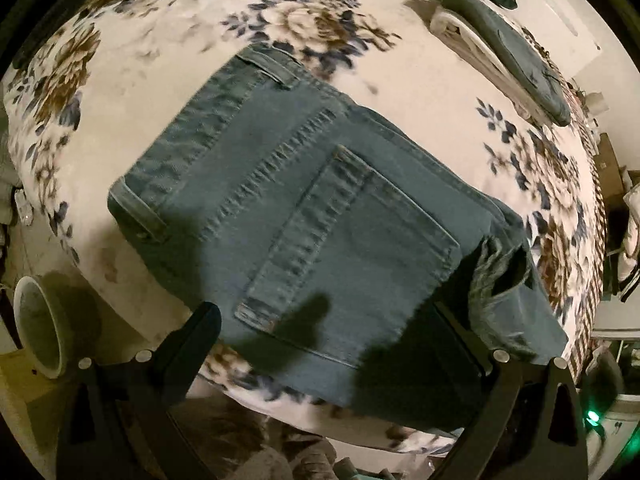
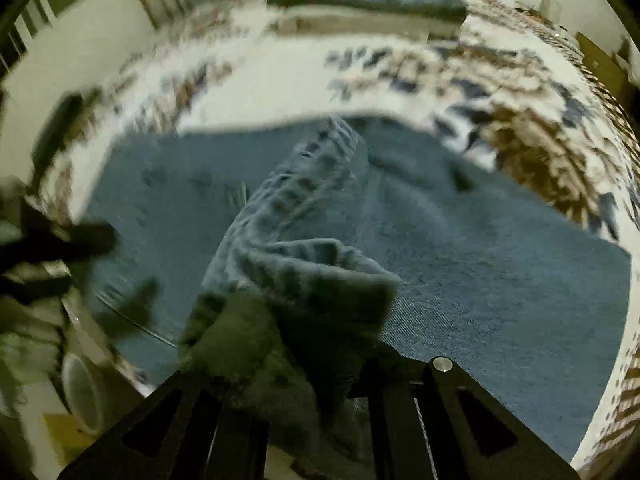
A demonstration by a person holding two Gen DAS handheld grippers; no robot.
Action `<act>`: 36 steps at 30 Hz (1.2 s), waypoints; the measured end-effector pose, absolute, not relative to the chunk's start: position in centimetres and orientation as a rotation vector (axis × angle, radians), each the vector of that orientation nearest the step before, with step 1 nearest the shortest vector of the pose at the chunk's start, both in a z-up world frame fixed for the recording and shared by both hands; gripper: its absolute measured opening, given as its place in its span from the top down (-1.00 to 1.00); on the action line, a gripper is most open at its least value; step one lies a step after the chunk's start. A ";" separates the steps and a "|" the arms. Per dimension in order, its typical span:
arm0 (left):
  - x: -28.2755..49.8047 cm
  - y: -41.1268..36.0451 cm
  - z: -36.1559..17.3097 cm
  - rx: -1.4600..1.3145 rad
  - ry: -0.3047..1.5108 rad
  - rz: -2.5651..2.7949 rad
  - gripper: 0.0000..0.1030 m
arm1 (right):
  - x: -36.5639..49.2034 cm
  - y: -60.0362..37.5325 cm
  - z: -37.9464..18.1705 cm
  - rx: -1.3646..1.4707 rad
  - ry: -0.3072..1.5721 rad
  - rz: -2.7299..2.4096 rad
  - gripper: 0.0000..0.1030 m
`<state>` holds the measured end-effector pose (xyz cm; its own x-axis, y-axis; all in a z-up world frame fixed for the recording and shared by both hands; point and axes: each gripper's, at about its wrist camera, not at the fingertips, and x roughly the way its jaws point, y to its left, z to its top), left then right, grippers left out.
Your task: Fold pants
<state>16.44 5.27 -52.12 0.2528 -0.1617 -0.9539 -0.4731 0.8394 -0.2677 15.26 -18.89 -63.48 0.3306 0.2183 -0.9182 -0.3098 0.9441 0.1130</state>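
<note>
Blue denim pants (image 1: 320, 208) lie folded on a floral blanket (image 1: 160, 40), back pocket and waistband facing up. My left gripper (image 1: 324, 308) hovers over their near edge, open, its fingers (image 1: 192, 332) wide apart with nothing between them. At the right a leg hem (image 1: 500, 276) stands raised off the fold. In the right wrist view, which is blurred, my right gripper (image 2: 296, 376) is shut on a bunched hem of the pants (image 2: 304, 264), held above the flat denim (image 2: 500, 280). A dark blurred shape (image 2: 60, 240) at the left edge could be the other gripper.
Several folded garments (image 1: 512, 52) are stacked at the far side of the blanket, also as folded garments (image 2: 368, 0) in the right wrist view. A roll of tape (image 1: 40, 332) sits beside the bed's near-left edge. A green light (image 1: 592, 426) glows at the lower right.
</note>
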 end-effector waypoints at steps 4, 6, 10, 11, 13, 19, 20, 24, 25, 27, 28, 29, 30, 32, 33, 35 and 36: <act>17.2 5.4 -51.4 -0.575 1.307 0.182 -1.00 | 15.9 -19.8 -63.2 0.000 1.303 0.386 -0.13; 17.8 4.9 -50.9 -0.574 1.297 0.140 -1.00 | 15.4 -21.9 -61.4 0.131 1.321 0.422 -0.81; 19.7 2.3 -50.4 -0.559 1.297 0.029 -1.00 | 13.8 -28.0 -57.9 0.246 1.297 0.315 -0.84; 20.1 1.5 -50.5 -0.553 1.305 0.003 -1.00 | 13.5 -29.2 -57.7 0.260 1.303 0.281 -0.85; 21.0 -0.5 -51.3 -0.509 1.347 -0.056 -1.00 | 13.1 -32.5 -57.9 0.288 1.323 0.176 -0.85; 22.0 -5.4 -54.8 -0.312 1.409 -0.093 -0.72 | 12.9 -41.4 -60.8 0.366 1.401 -0.122 -0.85; 22.1 -6.0 -55.4 -0.292 1.428 -0.105 -0.39 | 12.8 -42.3 -61.4 0.385 1.408 -0.151 -0.85; 21.7 -7.2 -56.3 -0.207 1.435 -0.120 0.60 | 12.4 -44.5 -63.1 0.425 1.435 -0.235 -0.84; 21.4 -7.0 -56.1 -0.204 1.421 -0.121 0.72 | 12.2 -44.8 -63.6 0.438 1.440 -0.244 -0.85; 20.9 -6.1 -55.4 -0.249 1.413 -0.130 0.81 | 12.3 -45.1 -64.2 0.448 1.448 -0.253 -0.85; 20.6 -5.6 -54.8 -0.281 1.411 -0.138 0.84 | 12.2 -45.2 -64.4 0.447 1.451 -0.253 -0.84; 20.3 -5.1 -54.2 -0.312 1.406 -0.143 0.85 | 12.2 -45.3 -64.5 0.446 1.453 -0.250 -0.84; 20.0 -4.7 -53.6 -0.345 1.405 -0.143 0.85 | 12.2 -45.3 -64.6 0.443 1.457 -0.246 -0.84; 19.6 -3.8 -53.1 -0.399 1.424 -0.140 0.85 | 12.5 -45.2 -64.8 0.425 1.465 -0.243 -0.84; 19.4 -3.0 -53.5 -0.440 1.448 -0.127 0.85 | 12.7 -45.2 -64.9 0.419 1.469 -0.237 -0.84; 19.3 -2.0 -54.9 -0.490 1.487 -0.093 0.85 | 13.4 -45.2 -65.2 0.377 1.488 -0.238 -0.84; 19.4 -1.7 -55.8 -0.505 1.508 -0.086 0.85 | 13.7 -44.9 -65.5 0.348 1.504 -0.238 -0.84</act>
